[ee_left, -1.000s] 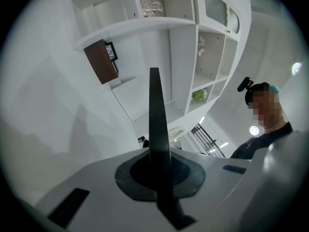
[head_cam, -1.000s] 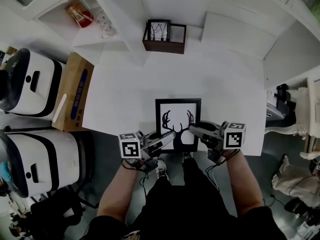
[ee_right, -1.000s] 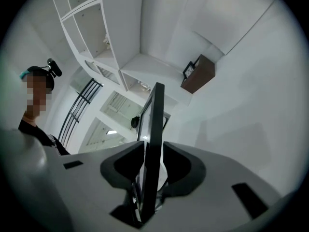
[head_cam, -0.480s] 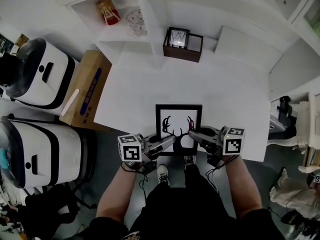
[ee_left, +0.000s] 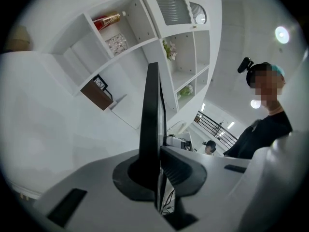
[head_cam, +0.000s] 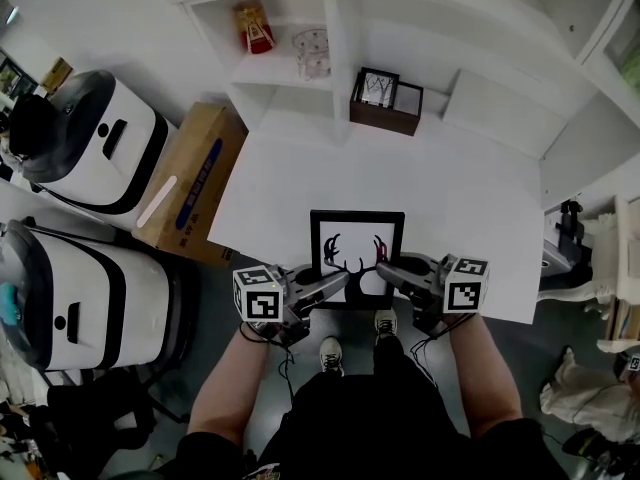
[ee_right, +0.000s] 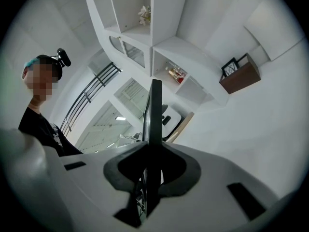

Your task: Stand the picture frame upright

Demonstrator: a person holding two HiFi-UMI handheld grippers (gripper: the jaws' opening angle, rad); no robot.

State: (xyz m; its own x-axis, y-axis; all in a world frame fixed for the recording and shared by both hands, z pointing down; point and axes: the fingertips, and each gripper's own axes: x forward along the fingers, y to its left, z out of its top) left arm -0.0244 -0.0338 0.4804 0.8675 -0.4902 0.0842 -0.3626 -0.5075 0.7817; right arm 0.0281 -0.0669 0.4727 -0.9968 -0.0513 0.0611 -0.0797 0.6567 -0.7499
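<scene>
The picture frame (head_cam: 357,258) has a thin black rim around a white picture of dark antlers. It is at the near edge of the white table (head_cam: 450,198), with its face showing from above. The left gripper (head_cam: 335,286) pinches its lower left corner, its jaws having just eased slightly wider. The right gripper (head_cam: 385,268) has just closed onto the lower right corner and clamps the dark edge.

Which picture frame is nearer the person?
The large antler-print frame at the table's near edge; the small frame stands in a brown holder opposite.
</scene>
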